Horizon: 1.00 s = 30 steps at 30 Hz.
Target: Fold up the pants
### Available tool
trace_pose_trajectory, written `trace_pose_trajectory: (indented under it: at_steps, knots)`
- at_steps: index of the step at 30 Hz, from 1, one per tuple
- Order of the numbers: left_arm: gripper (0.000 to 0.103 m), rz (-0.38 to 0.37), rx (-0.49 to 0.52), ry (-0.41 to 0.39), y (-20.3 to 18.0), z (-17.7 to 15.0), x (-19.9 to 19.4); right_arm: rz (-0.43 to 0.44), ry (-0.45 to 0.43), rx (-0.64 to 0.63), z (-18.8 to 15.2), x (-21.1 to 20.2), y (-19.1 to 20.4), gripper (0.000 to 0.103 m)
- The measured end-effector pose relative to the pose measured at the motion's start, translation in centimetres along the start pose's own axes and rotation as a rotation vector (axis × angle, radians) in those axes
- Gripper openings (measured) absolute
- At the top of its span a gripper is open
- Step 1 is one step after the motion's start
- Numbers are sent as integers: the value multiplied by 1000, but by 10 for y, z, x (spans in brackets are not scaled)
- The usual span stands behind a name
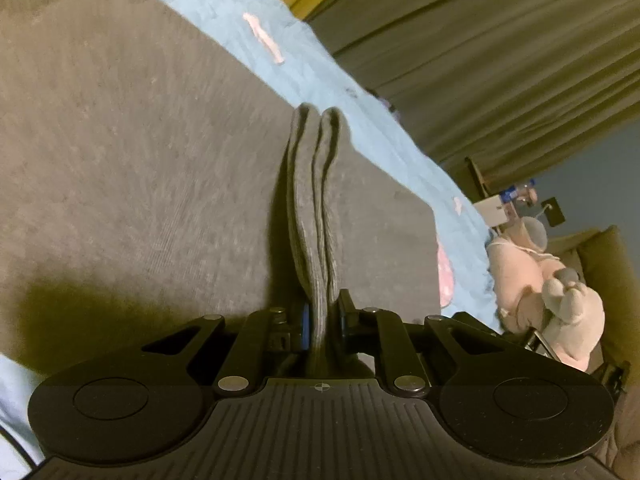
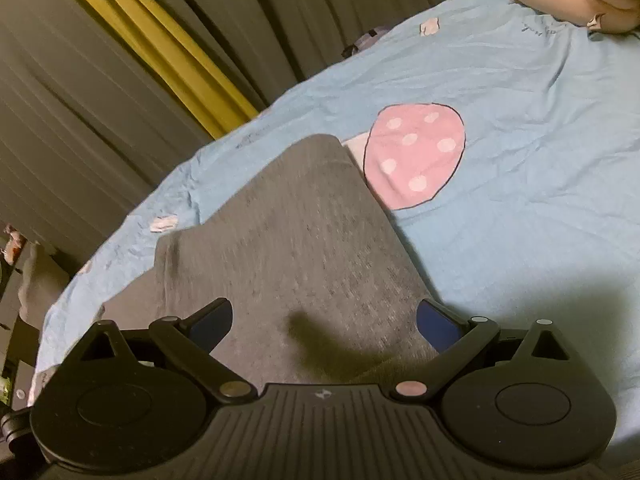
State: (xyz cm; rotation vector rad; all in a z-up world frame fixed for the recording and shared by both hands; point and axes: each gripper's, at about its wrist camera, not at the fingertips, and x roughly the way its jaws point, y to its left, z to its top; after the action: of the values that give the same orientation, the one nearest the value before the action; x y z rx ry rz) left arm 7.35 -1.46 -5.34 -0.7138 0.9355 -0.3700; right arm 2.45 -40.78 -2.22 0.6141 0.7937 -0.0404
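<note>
Grey pants [image 1: 140,160] lie spread over a light blue bedsheet [image 1: 320,64]. My left gripper [image 1: 322,316] is shut on a doubled edge of the pants [image 1: 316,208], which rises as two ribbed layers straight ahead from the pads. In the right wrist view the pants [image 2: 288,248] lie flat as a long grey strip running away from me. My right gripper [image 2: 324,320] is open just above that strip, its blue-padded fingers [image 2: 438,326] wide apart with nothing pinched between them.
The sheet [image 2: 520,120] carries a pink spotted mushroom print [image 2: 416,156] right beside the pants. Grey and yellow curtains [image 2: 120,60] hang beyond the bed. Pink and grey plush toys [image 1: 552,292] sit at the bed's right end, with a sofa behind.
</note>
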Motion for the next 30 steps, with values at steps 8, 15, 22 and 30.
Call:
trace_pose_trajectory:
  at_steps: [8,15,22,30]
  knots:
    - [15,18,-30,-25,10,4,-11,12,-29,29,1,-7,-3,99]
    - [15,37,-32,-57,17,8,-20,-21,20,50,-1,-1,-6,99]
    - [15,81,-49,-92,22,13,-29,-50,85,28,-5,7,-4,99]
    - [16,150,-43,-71,25,12,-29,-209,180,-190,-20,22,22,99]
